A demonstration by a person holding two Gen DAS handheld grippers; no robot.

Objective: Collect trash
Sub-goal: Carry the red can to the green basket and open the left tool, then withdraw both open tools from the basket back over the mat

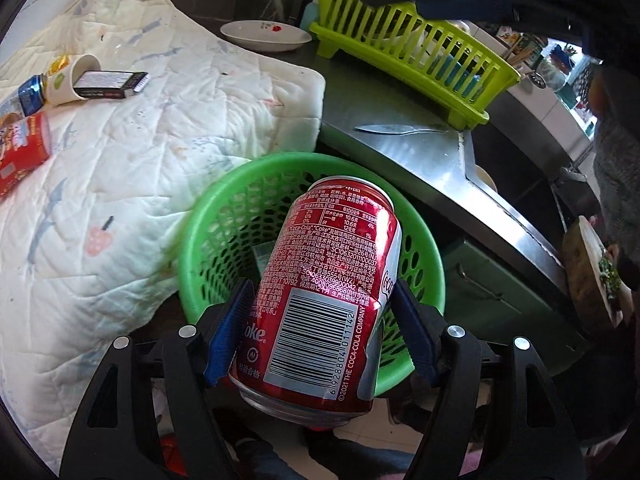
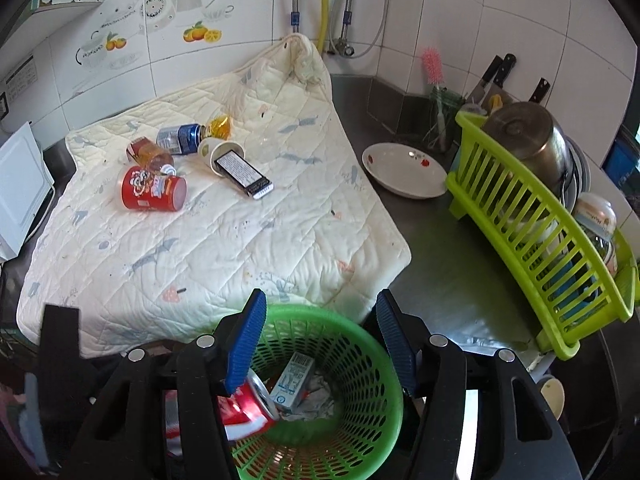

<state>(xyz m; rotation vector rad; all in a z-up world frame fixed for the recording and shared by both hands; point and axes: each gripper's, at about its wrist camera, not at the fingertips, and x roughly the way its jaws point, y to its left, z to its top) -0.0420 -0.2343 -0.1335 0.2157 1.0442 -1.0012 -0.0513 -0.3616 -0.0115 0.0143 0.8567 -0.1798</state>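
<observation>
Coca-Cola can (image 1: 324,292) over green basket (image 1: 224,216)

- green basket (image 2: 360,360) mouth open on far side; red cola can (image 1: 320,288) held by left gripper (image 1: 324,320) fills the near part
- carton (image 2: 294,376) and paper scraps lie in the basket bottom
- quilted mat (image 2: 224,240) mostly bare near the basket, litter only at its far left
- bare steel counter (image 2: 440,264) between mat and yellow-green dish rack (image 2: 532,248)
- knife (image 1: 396,129) lies on the counter by the rack
</observation>
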